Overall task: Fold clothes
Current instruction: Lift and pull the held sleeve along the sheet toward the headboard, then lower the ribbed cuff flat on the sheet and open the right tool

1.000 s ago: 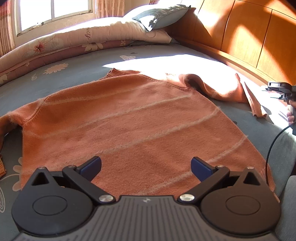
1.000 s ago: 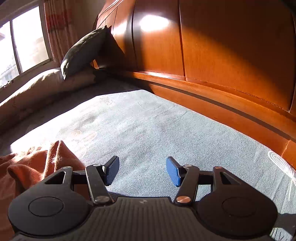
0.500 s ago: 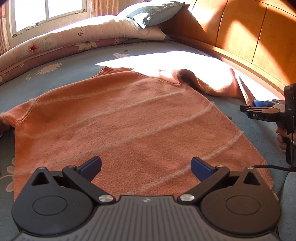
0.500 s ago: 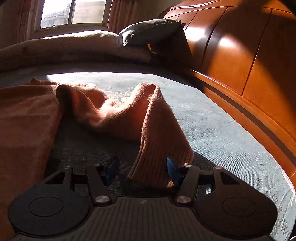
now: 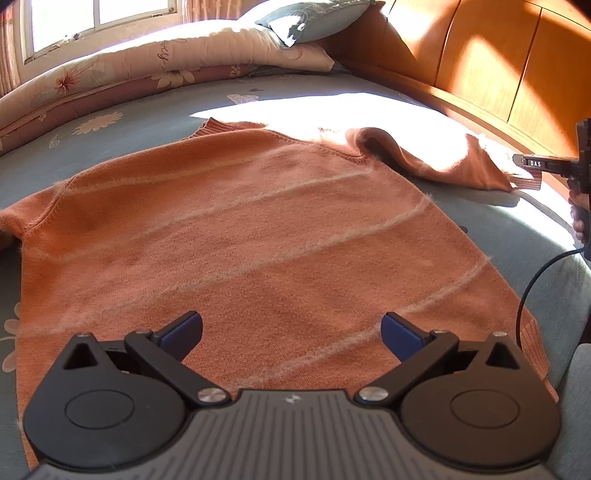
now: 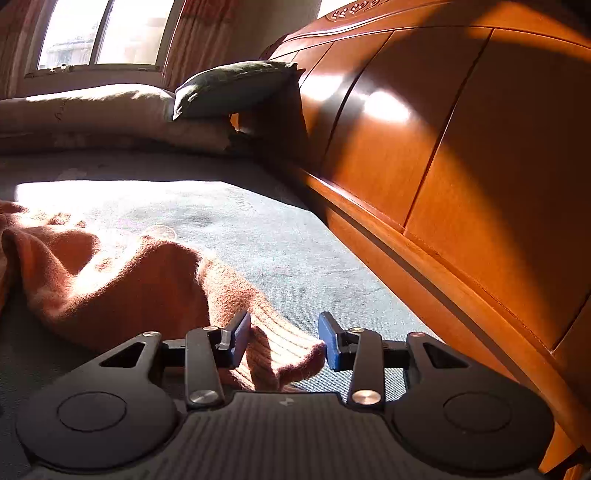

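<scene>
Two grippers work over an orange sweater that lies spread flat on the grey-blue bed sheet, its pale stripes running across the body and its neck toward the sunlit patch. The left gripper hovers above the hem end of the sweater with its blue pads spread wide and nothing between them. The sweater's right sleeve lies rumpled toward the wooden headboard. The right gripper sits at that sleeve's ribbed cuff, which lies between its two blue pads; the jaws stand partly apart, and the left pad seems to touch the knit, though shadow makes contact hard to judge, so it has not clamped. A folded floral quilt and a pillow rest at the far side of the bed, under the window.
</scene>
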